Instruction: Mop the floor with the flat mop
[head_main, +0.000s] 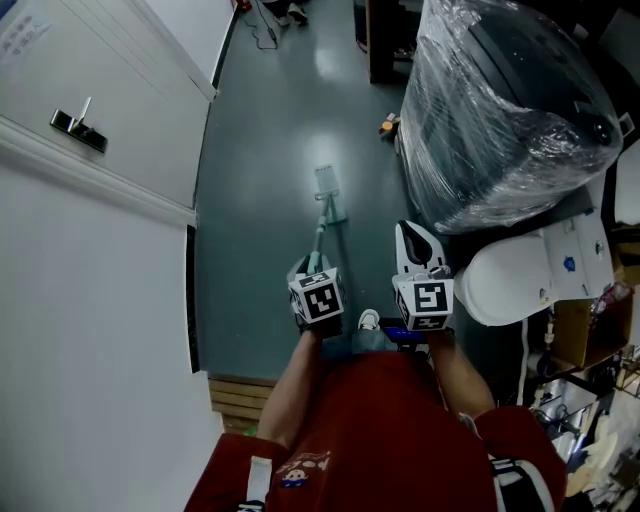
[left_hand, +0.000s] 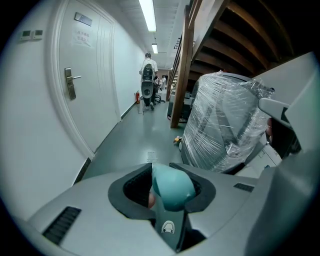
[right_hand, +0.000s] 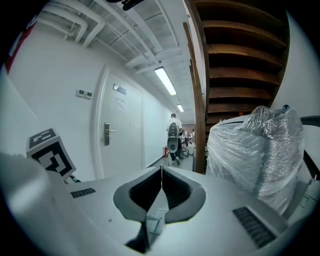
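Note:
The flat mop lies ahead of me on the dark green floor (head_main: 270, 150), its pale head (head_main: 328, 190) flat and its teal pole (head_main: 317, 240) running back to my left gripper (head_main: 312, 275). In the left gripper view the teal handle end (left_hand: 171, 187) sits clamped between the jaws, so the left gripper (left_hand: 167, 187) is shut on it. My right gripper (head_main: 420, 255) is held beside it, to the right, off the mop. Its jaws meet with nothing between them in the right gripper view, so the right gripper (right_hand: 161, 187) is shut.
A large plastic-wrapped bulk (head_main: 510, 100) stands close on the right, with a white container (head_main: 530, 270) below it. A white wall with a door and handle (head_main: 78, 125) lines the left. A small object (head_main: 388, 124) lies by the wrap. Far down the corridor a person (left_hand: 148, 82) stands.

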